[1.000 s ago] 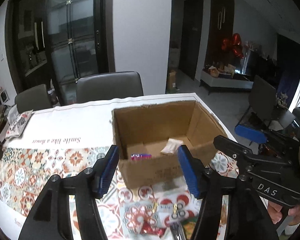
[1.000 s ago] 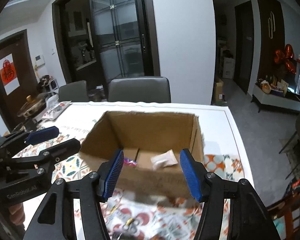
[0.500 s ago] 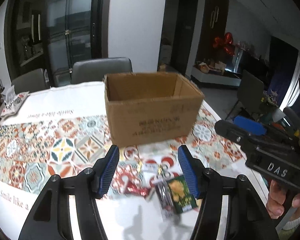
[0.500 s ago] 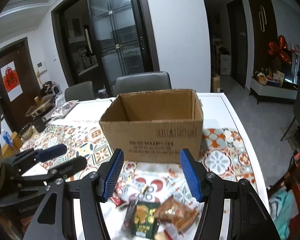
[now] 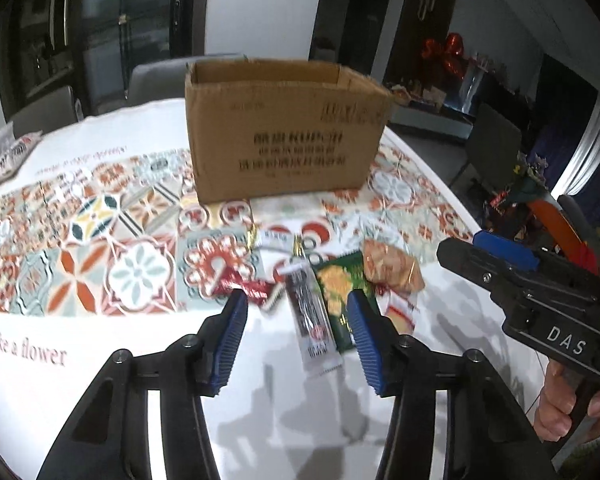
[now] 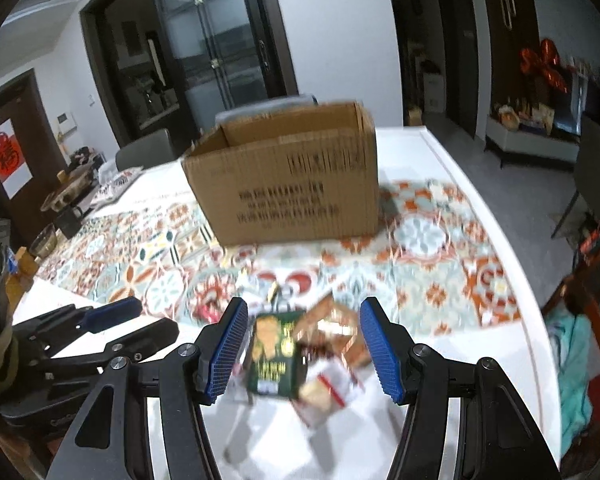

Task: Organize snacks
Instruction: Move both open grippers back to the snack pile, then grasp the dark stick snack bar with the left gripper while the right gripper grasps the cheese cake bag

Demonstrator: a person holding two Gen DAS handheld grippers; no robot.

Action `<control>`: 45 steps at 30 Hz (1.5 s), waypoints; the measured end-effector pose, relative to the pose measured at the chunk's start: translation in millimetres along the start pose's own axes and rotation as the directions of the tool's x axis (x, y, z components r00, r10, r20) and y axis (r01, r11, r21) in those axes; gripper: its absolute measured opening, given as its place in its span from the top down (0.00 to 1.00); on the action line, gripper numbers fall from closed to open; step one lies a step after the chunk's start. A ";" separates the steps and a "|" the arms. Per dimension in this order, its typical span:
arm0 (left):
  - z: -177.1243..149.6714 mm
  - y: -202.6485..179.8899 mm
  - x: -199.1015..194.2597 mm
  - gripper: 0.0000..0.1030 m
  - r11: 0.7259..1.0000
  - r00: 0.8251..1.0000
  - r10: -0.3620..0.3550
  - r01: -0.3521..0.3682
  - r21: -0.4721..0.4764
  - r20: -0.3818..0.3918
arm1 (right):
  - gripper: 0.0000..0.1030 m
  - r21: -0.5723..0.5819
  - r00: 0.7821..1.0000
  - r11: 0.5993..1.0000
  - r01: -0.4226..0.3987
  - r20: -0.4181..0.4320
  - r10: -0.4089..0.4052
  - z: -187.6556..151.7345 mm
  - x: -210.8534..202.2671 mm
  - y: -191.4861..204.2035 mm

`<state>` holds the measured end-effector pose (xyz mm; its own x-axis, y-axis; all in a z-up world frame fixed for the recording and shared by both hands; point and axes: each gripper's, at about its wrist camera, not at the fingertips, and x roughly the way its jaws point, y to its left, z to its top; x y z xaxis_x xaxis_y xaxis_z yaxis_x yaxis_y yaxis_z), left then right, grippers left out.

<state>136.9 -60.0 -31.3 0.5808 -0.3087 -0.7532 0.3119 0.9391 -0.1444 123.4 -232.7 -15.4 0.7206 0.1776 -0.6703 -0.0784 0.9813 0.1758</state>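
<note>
An open cardboard box (image 5: 286, 128) stands on the patterned tablecloth; it also shows in the right wrist view (image 6: 296, 184). In front of it lies a pile of snack packets: a long dark stick packet (image 5: 310, 316), a green packet (image 5: 340, 296), an orange crinkly bag (image 5: 392, 268) and a red wrapper (image 5: 246, 286). My left gripper (image 5: 296, 334) is open, low over the stick packet. My right gripper (image 6: 304, 346) is open over the green packet (image 6: 276, 356), the orange bag (image 6: 332, 332) and a white red-marked packet (image 6: 328, 392).
Grey chairs (image 5: 168, 80) stand behind the table. Pots and bowls (image 6: 64, 200) sit at the table's far left. The table's right edge (image 6: 512, 280) drops to the floor, with a chair (image 5: 492, 140) beyond.
Both grippers have pulled back from above the box and dropped low toward the snack pile in front of it. Both stay open and empty.
</note>
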 end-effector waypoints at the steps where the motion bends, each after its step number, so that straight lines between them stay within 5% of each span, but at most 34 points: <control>1: -3.1 -0.4 3.6 0.52 1.000 1.000 -0.001 0.001 0.002 -0.009 | 0.42 0.006 1.000 1.000 0.004 -0.008 -0.004 -3.7 1.4 -1.5; 17: -23.3 9.0 55.2 0.73 0.994 0.985 -0.078 0.066 -0.083 -0.154 | 0.55 0.130 0.977 0.991 0.037 -0.215 -0.009 -54.1 51.0 -23.5; 37: -14.9 7.7 90.2 0.75 0.992 0.976 -0.091 0.072 -0.103 -0.196 | 0.55 0.171 0.967 0.984 0.045 -0.256 0.000 -59.5 72.2 -24.8; 45: -15.4 7.9 92.1 0.79 0.992 0.979 -0.084 0.064 -0.107 -0.187 | 0.55 0.031 0.965 0.996 0.084 -0.254 -0.074 -58.0 78.4 -9.2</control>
<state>181.2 -78.7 -111.7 0.4021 -0.3524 -0.8450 0.2661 0.9281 -0.2605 140.6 -223.4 -111.4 0.5261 0.1178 -0.8422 0.0038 0.9900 0.1409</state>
